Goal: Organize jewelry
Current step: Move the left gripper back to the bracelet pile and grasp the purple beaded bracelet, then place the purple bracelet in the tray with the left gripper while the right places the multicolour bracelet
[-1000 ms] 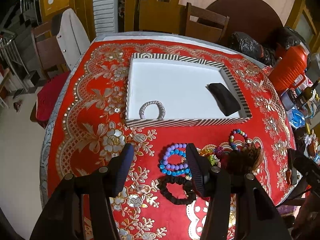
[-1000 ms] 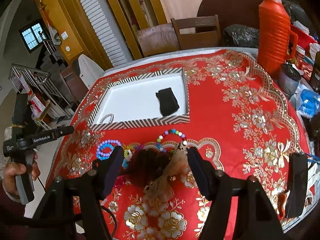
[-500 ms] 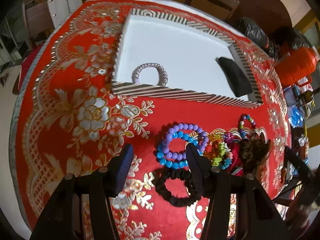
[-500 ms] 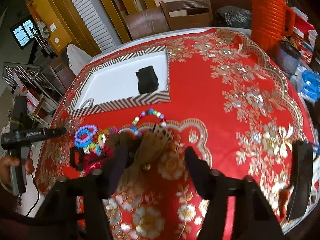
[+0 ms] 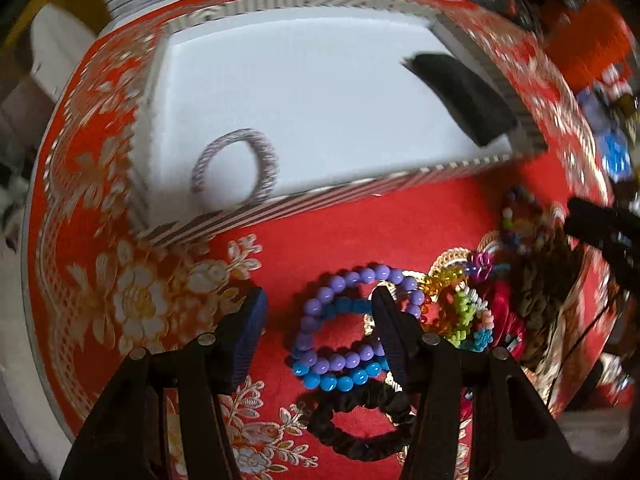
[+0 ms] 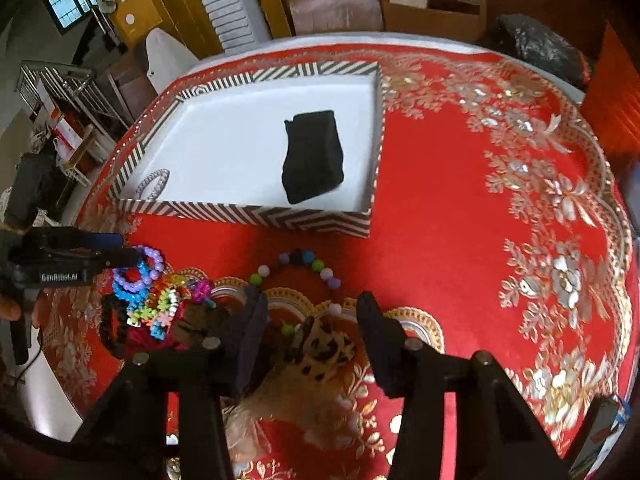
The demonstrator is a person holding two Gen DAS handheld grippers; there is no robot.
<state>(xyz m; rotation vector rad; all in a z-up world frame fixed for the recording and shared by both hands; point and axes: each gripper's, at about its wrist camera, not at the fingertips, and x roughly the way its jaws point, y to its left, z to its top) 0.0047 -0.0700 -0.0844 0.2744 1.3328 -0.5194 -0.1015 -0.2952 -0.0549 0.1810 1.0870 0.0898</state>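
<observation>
— Left gripper [image 5: 318, 322] first: jaws apart, low in frame, now down over the purple and blue bracelets [image 5: 344, 320]; a second ago it hung higher. So a pick looks close?

— Likely. Black scrunchie [image 5: 356, 420] lies just below them. Right gripper [image 6: 310, 330] is spread too, over the leopard piece [image 6: 324, 350], nearer than before.

— And the tray [image 6: 248, 214]?

— Farther up: grey band [image 5: 236, 166] at its lower left, black pouch [image 6: 314, 156] toward the right. The rest is still outside it, piled on the cloth.

The surface [image 6: 460, 216] wears a red cloth with gold and white flowers. The tray [image 6: 280, 216] has black-and-white striped walls and a white floor, holding a black pouch [image 6: 314, 156] and a grey braided ring [image 5: 236, 166]. Near it lie purple and blue bead bracelets [image 5: 340, 328] and a black scrunchie [image 5: 356, 420].
</observation>
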